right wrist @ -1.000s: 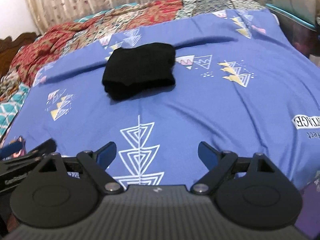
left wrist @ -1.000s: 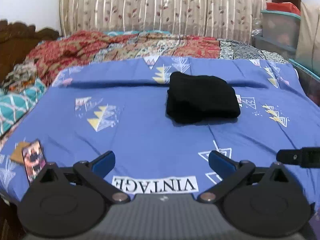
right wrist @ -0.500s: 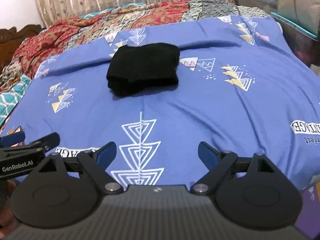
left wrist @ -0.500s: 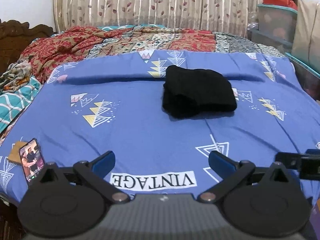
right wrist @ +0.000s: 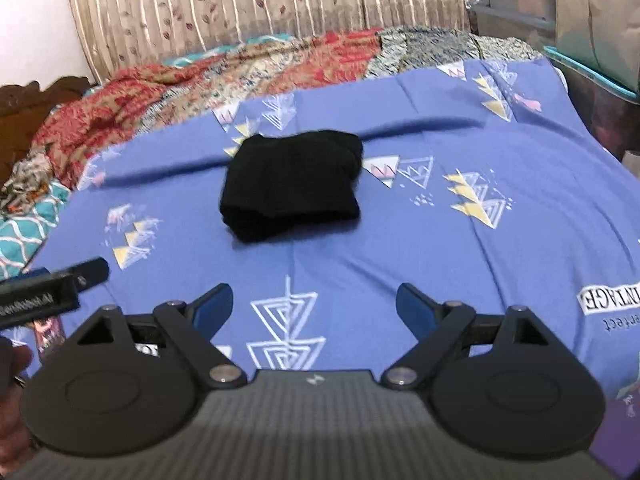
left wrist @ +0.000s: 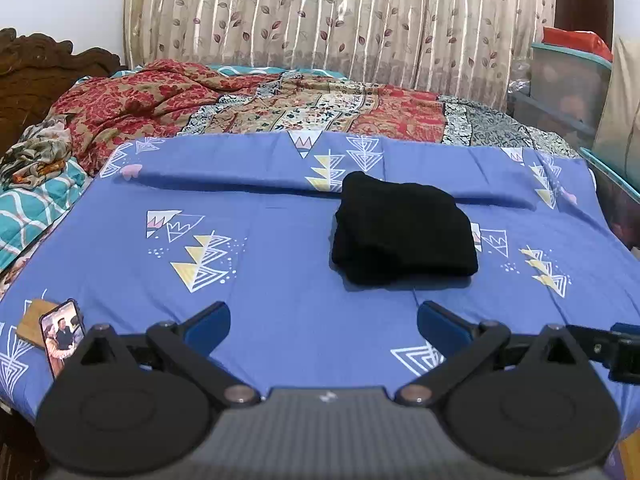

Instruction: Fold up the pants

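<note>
Black pants [left wrist: 404, 228] lie folded into a compact bundle on the blue patterned bedsheet [left wrist: 280, 280], right of centre in the left wrist view and centred as pants [right wrist: 292, 184] in the right wrist view. My left gripper [left wrist: 323, 322] hangs open above the sheet, well short of the bundle, nothing between its blue pads. My right gripper [right wrist: 314, 306] is likewise open and empty, held back from the pants. Each gripper's finger tip pokes into the other's view at the frame edge.
A phone [left wrist: 62, 336] with a lit screen rests on a small wooden block at the sheet's near left corner. Rumpled red and teal quilts [left wrist: 168, 96] cover the far and left side. Plastic storage bins [left wrist: 568, 80] stand at the right; curtains hang behind.
Both grippers have risen and drawn back a little from the bed, so the folded pants sit lower and farther in both views. The pants have not moved.
</note>
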